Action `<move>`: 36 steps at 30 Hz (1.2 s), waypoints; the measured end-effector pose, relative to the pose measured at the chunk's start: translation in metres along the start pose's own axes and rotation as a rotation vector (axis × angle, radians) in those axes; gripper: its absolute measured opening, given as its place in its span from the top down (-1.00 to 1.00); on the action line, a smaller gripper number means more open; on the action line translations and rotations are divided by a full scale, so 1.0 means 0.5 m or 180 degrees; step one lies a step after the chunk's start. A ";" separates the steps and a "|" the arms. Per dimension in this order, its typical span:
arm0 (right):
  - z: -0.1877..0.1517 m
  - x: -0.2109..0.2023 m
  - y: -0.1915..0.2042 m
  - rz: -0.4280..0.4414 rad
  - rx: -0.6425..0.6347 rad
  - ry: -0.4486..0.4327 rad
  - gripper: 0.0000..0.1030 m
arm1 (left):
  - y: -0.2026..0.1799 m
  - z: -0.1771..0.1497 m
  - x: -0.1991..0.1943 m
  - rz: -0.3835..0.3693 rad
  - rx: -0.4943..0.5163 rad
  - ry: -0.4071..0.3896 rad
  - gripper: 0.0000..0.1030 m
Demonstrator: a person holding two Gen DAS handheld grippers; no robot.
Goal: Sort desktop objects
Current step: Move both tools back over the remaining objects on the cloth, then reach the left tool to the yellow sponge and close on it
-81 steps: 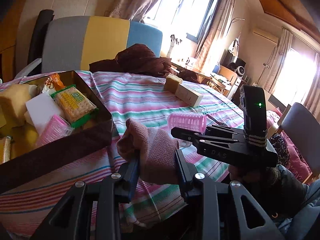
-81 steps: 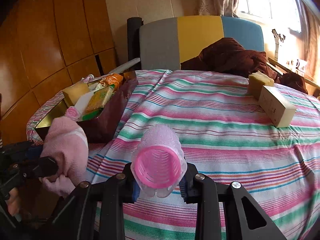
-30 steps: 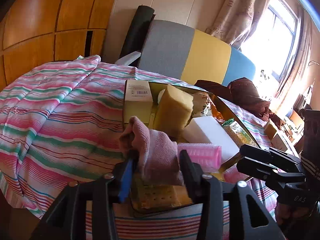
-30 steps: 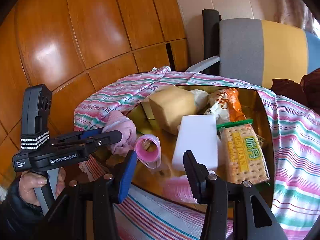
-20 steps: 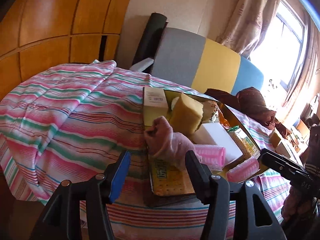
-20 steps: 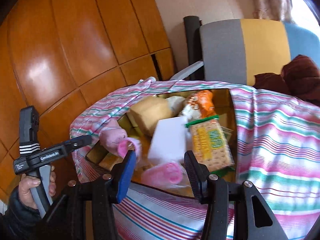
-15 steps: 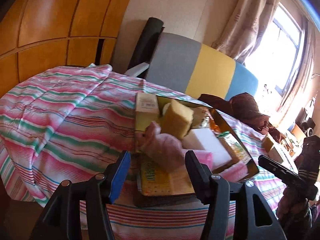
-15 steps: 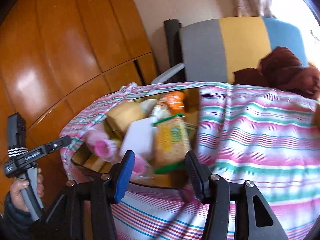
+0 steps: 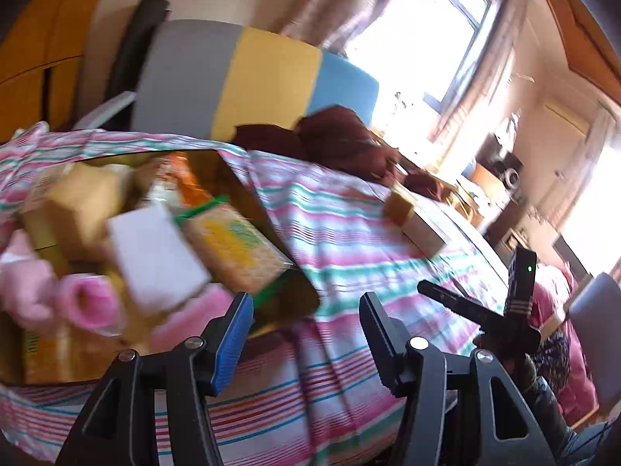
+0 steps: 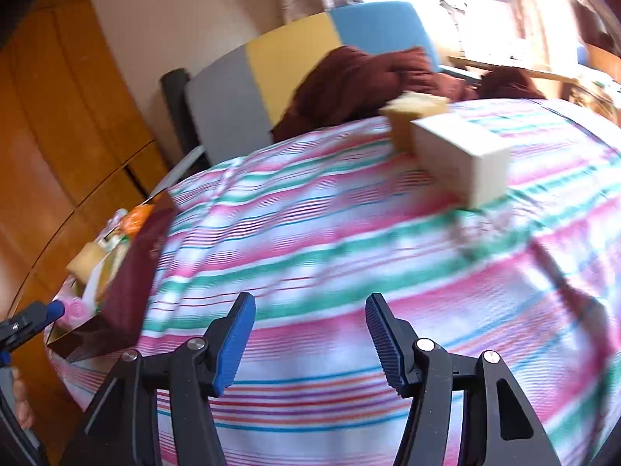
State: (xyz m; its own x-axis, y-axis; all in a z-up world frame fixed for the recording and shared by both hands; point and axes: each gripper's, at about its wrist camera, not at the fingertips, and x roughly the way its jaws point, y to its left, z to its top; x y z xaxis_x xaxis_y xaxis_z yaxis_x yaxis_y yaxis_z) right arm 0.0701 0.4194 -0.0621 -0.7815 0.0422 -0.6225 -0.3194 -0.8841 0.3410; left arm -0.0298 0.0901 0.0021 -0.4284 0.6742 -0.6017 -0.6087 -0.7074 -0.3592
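A striped cloth (image 10: 349, 233) covers the worktop below a bright window (image 9: 419, 39); a full box (image 9: 248, 202) sits at left. Both the left gripper (image 9: 306, 334) and right gripper (image 10: 310, 338) gape, released.

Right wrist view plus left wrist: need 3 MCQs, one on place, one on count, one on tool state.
1. Where does the cream box lie?
A. inside the tray
B. on the striped cloth, touching the yellow sponge
C. on the chair

2. How many things still lie loose on the striped cloth?
A. two
B. four
C. none

3. How is the right tool?
A. shut on a roller
B. shut on a sock
C. open, holding nothing

Answers:
1 B: the box sits on the cloth against the yellow sponge, far from the tray.
2 A: only box and sponge.
3 C: fingers apart, only cloth between them.
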 end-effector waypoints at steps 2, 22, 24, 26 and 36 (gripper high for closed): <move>0.004 -0.009 -0.041 -0.0115 0.0108 -0.0034 -0.23 | -0.034 0.006 0.035 -0.0112 0.0082 0.0127 -0.17; 0.024 -0.017 -0.175 -0.0010 0.0504 -0.0415 -0.48 | -0.272 0.251 0.409 -0.0383 0.0247 0.0874 -0.45; 0.022 -0.016 -0.177 0.0073 0.0498 -0.0433 -0.49 | -0.305 0.277 0.449 -0.0370 0.0399 0.0865 -0.50; 0.021 -0.016 -0.179 0.0163 0.0501 -0.0454 -0.50 | -0.339 0.300 0.492 -0.0351 0.0606 0.0846 -0.57; 0.017 -0.018 -0.185 0.0480 0.0511 -0.0534 -0.57 | -0.454 0.343 0.663 -0.0175 0.1425 0.0768 -0.70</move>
State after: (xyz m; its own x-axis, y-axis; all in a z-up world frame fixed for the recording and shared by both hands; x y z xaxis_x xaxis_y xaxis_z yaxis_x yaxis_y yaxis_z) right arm 0.1022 0.5049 -0.0821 -0.9002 0.0041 -0.4356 -0.2632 -0.8018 0.5365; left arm -0.1481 0.5105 0.0064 -0.2536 0.6022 -0.7570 -0.8750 -0.4765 -0.0859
